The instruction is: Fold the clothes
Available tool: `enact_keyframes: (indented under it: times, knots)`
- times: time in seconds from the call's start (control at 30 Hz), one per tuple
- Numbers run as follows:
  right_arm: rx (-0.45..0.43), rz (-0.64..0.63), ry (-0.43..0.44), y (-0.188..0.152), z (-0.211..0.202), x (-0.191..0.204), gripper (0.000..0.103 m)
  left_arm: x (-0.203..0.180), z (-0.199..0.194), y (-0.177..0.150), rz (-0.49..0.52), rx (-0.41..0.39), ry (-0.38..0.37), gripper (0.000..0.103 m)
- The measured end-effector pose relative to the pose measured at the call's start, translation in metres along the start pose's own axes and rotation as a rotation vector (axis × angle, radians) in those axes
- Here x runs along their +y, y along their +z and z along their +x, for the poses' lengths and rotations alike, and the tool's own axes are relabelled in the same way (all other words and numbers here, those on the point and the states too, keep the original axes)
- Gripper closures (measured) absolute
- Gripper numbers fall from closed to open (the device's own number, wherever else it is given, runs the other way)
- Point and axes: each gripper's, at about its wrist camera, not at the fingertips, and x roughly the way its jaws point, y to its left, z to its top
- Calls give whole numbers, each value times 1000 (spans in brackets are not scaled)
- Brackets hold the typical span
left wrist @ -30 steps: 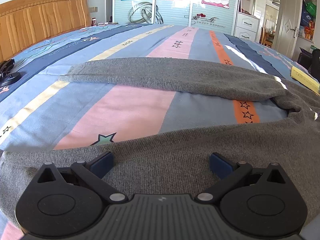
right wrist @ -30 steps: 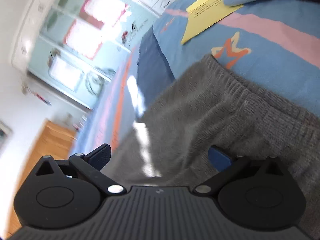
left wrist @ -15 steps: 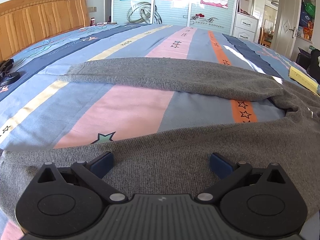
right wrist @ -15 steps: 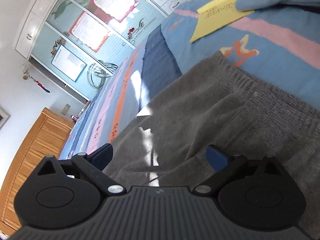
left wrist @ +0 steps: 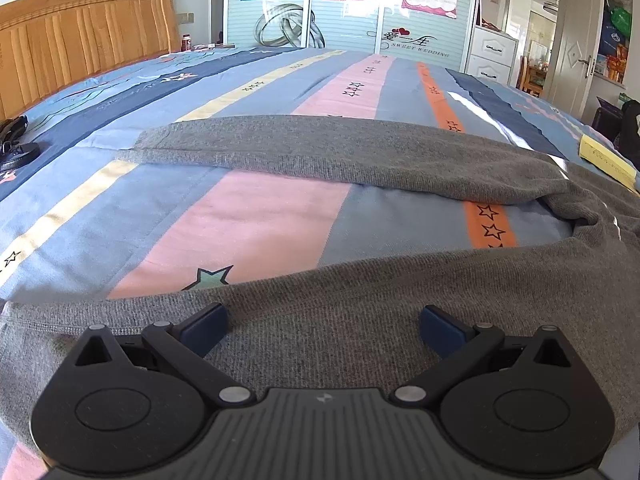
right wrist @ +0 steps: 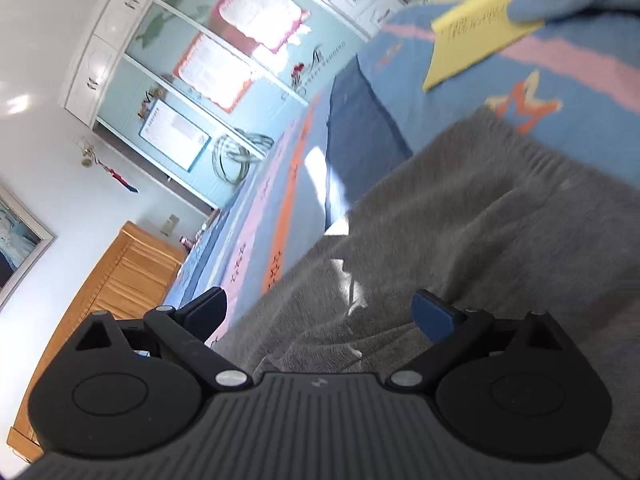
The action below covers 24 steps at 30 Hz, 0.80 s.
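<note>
Left wrist: gray trousers spread on striped bedspread, one leg directly under left gripper, fingers wide apart, gripping nothing. Best lowered onto the leg hem before pinching.

Right wrist: right gripper tilted over the waistband end, fingers likewise apart and empty; yellow paper nearby, best avoided.

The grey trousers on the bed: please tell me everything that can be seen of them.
The grey trousers look like soft knitted fabric. They lie spread on the striped bedsheet, legs apart in a V that joins at the right. The far leg lies flat with a hemmed end; the near leg passes under the open left gripper. The right wrist view shows a ribbed edge and creases near the open right gripper.
</note>
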Motion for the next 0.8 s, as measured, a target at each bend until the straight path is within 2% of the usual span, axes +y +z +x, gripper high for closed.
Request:
enact_keyframes:
  times: [0.13, 0.17, 0.2, 0.27, 0.33, 0.43, 0.57, 0.67, 0.7, 0.73, 0.8]
  knots:
    - [21, 1, -163, 6, -14, -35, 4, -2, -2, -2, 8, 1, -1, 1]
    - [27, 2, -205, 8, -18, -43, 7, -3, -2, -2, 10, 1, -1, 1]
    - [-4, 34, -192, 9, -23, -50, 17, -3, -3, -3, 11, 0, -1, 1]
    - [-77, 81, -150, 9, -36, -56, 17, -4, -3, -3, 13, 0, 1, 1]
    - [-90, 38, -140, 5, -43, -46, 10, -5, -3, -4, 11, -1, 6, 1]
    - [-41, -38, -169, 3, -36, -35, 9, -7, -2, -3, 13, -2, 14, 1]
    - [17, -60, -291, 15, -9, -49, 11, -11, -1, -4, 32, -4, 12, 1]
    - [-65, -33, -295, 24, -12, -40, 10, -10, 0, -3, 28, -4, 10, 1]
    - [-91, -32, -261, 26, -15, -37, 10, -10, 0, -3, 26, -5, 11, 1]
    - [-97, -28, -227, 27, -15, -35, 10, -10, 1, -2, 25, -5, 11, 1]
    - [-36, -17, -245, 29, 0, -40, 9, -10, 1, -2, 27, -5, 12, 1]
